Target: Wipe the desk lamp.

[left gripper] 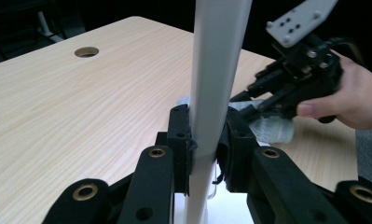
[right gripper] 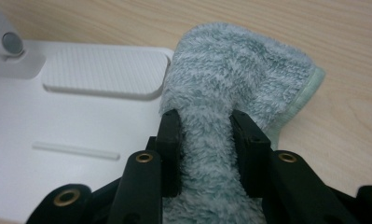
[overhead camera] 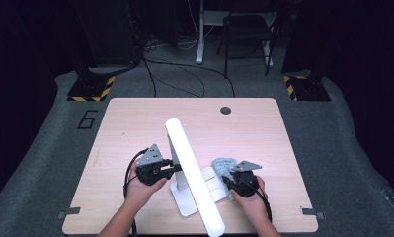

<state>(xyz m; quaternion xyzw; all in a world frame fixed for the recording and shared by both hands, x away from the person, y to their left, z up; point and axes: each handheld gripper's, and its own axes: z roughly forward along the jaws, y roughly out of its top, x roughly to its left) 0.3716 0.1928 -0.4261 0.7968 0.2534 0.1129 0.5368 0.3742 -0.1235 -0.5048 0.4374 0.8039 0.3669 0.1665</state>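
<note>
Two grippers are working at the pale wooden surface in the high view. Your left gripper is reaching in from the left and meeting the upright stem of the white desk lamp, whose long light bar is slanting across the middle of the surface above its flat base. Your right gripper is sitting just to the right of that base, with the pale blue-green cloth bunched at its tip and lying against the base's edge.

Looking along the left gripper, you are clenching its fingers on the lamp's stem, one on each side (both pressing right against it). Farther off, your other hand is holding the right gripper low over the cloth.

Looking along the right gripper, its fingers are grasping a fold of the fluffy cloth, which is draping partly over the lamp's white base, beside its ribbed pad, and partly over the bare wood.
</note>
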